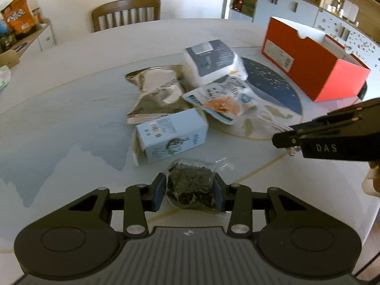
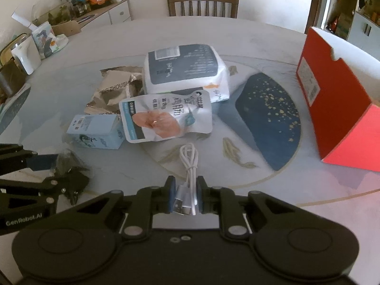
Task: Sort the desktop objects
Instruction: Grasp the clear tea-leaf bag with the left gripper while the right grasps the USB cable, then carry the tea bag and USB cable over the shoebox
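A: Left wrist view first. Your left gripper has its blue pads pinched on a clear packet of dark dried leaves, right at the near edge of the table.

B: And beyond it?

A: A light blue carton lies on its side just past the packet. Behind that sits a crumpled silver foil bag, then a white chicken pouch leaning against a white-and-grey wrapped pack. The red box stands open at far right. Your right gripper comes in from the right edge; from this angle I can't quite read its tips.

B: Right wrist view, then.

A: Here it's clear: your right gripper is closed tight on the plug end of a coiled white USB cable, with the loops lying ahead on the table. The chicken pouch is just beyond the cable, the light blue carton to its left, the wrapped pack behind. The red box stands at right, well apart from the cable. Your left gripper shows at the left edge, on the dark packet.
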Available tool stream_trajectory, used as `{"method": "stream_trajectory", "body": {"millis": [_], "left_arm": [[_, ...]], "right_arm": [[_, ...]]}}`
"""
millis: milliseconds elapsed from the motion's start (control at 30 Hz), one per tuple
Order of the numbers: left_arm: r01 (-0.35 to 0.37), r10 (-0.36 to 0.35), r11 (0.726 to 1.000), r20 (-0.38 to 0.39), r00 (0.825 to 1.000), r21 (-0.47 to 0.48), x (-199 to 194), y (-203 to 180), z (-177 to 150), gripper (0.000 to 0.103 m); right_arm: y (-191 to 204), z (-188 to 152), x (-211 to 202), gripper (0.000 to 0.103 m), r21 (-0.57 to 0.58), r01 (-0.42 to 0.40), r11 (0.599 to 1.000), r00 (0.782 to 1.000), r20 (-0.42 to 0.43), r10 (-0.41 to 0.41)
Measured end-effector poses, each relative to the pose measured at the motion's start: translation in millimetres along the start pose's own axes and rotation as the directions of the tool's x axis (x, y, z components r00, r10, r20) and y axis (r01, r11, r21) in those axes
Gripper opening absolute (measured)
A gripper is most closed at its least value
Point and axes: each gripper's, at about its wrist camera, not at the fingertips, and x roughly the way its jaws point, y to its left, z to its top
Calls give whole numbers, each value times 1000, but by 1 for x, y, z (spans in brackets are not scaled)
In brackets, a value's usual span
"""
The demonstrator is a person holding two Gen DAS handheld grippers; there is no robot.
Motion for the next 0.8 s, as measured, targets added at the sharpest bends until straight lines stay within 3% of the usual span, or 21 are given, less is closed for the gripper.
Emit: {"method": "stream_trajectory", "body": {"millis": [800], "left_arm": [[113, -121, 987, 69, 990, 114, -9, -58, 57, 39]], "right_arm": [[-64, 11, -57, 17, 111, -9, 994, 997, 83, 0]]}}
